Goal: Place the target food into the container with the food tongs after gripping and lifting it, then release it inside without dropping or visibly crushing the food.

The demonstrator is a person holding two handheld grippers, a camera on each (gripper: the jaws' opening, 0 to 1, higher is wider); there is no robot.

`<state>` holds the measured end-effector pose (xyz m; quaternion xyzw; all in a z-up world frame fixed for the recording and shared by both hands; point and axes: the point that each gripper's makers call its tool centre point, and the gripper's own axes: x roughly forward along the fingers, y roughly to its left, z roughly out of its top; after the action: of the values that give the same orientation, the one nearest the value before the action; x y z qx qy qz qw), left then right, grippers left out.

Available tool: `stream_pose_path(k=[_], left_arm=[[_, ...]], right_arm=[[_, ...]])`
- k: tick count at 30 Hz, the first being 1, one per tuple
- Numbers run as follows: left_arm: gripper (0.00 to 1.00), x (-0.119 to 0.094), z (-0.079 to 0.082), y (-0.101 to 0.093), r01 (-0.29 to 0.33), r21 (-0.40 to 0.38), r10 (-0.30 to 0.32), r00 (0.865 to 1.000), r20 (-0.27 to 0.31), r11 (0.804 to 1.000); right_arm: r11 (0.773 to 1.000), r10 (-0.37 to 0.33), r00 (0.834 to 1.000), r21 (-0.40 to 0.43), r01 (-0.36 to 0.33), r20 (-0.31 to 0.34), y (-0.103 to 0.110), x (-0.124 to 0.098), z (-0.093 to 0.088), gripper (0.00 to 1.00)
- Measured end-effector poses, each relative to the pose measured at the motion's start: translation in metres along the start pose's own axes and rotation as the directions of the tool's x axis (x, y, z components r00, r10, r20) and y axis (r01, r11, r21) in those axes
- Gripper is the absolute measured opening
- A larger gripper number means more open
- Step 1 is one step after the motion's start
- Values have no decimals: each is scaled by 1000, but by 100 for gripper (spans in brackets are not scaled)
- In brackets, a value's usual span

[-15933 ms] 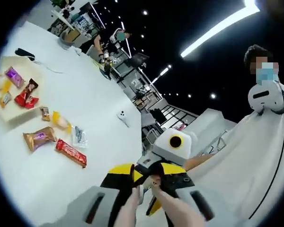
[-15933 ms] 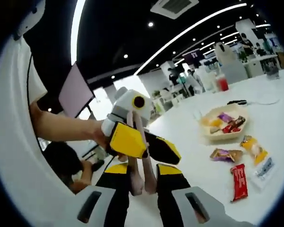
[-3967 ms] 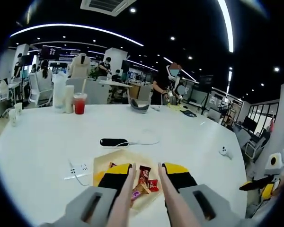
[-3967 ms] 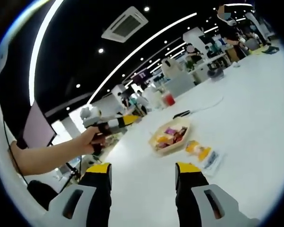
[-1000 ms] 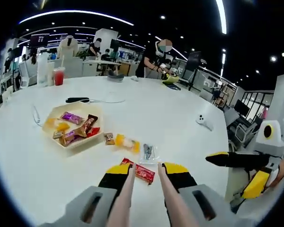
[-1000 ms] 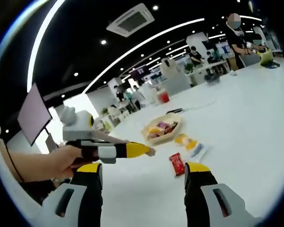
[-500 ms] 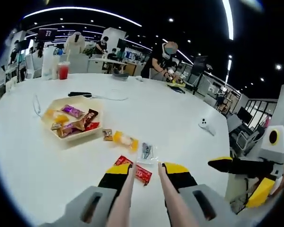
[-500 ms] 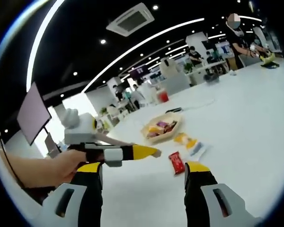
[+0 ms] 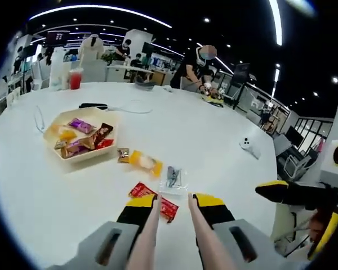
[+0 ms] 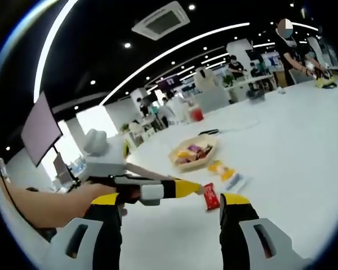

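Jaws of the left gripper (image 9: 170, 211) stand parted with nothing between them, tongs-like pale blades reaching forward, and the red snack bar (image 9: 155, 199) lies flat on the white worktop (image 9: 203, 135) just ahead of their tips, slightly toward the left blade. The right gripper (image 10: 172, 225) is spread wide and holds nothing; in its view the left gripper comes in from the left with its yellow tip close to the same red bar (image 10: 208, 196).

The bar looks light and thin in a glossy wrapper, likely slippery and easy to dent, so a gentle pinch across its middle, on the long edges, would seem safest.

Just beyond it sit a small clear packet (image 9: 172, 178), then a yellow wrapped snack (image 9: 146, 163) and a little brown sweet (image 9: 123, 154). Farther ahead and to the left of the jaws is the pale shallow tray (image 9: 52, 125), already holding several wrapped snacks in purple, brown, red and yellow, with some room left.
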<state>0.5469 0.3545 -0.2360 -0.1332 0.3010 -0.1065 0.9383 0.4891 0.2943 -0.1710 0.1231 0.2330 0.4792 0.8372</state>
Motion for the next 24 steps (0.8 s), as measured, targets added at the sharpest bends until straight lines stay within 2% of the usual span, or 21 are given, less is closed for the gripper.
stream_pose_path(k=[2, 9, 12, 17, 20, 22, 24], left_arm=[[23, 4, -4, 0, -15, 26, 16, 1000, -26, 1000], [23, 10, -9, 1, -29, 71, 32, 999, -42, 997], [23, 12, -14, 3, -26, 169, 35, 998, -53, 985], [23, 17, -14, 2, -24, 139, 30, 999, -40, 990], [23, 20, -16, -3, -14, 159, 21, 999, -41, 987], [23, 22, -18, -2, -23, 205, 33, 999, -42, 978], [23, 27, -19, 1, -29, 202, 37, 999, -39, 979]], right_arm=[[1000, -1, 1000, 3, 1, 11, -1, -1, 3, 71], [1000, -21, 999, 11, 20, 40, -7, -4, 8, 71], [999, -31, 998, 23, 29, 59, -10, -6, 12, 71], [999, -32, 999, -3, 32, 42, -6, -12, 6, 71], [999, -43, 998, 9, 42, 41, -11, -15, 4, 71], [998, -55, 997, 15, 55, 54, -14, -18, 6, 70], [998, -64, 996, 13, 63, 64, -15, -22, 8, 68]])
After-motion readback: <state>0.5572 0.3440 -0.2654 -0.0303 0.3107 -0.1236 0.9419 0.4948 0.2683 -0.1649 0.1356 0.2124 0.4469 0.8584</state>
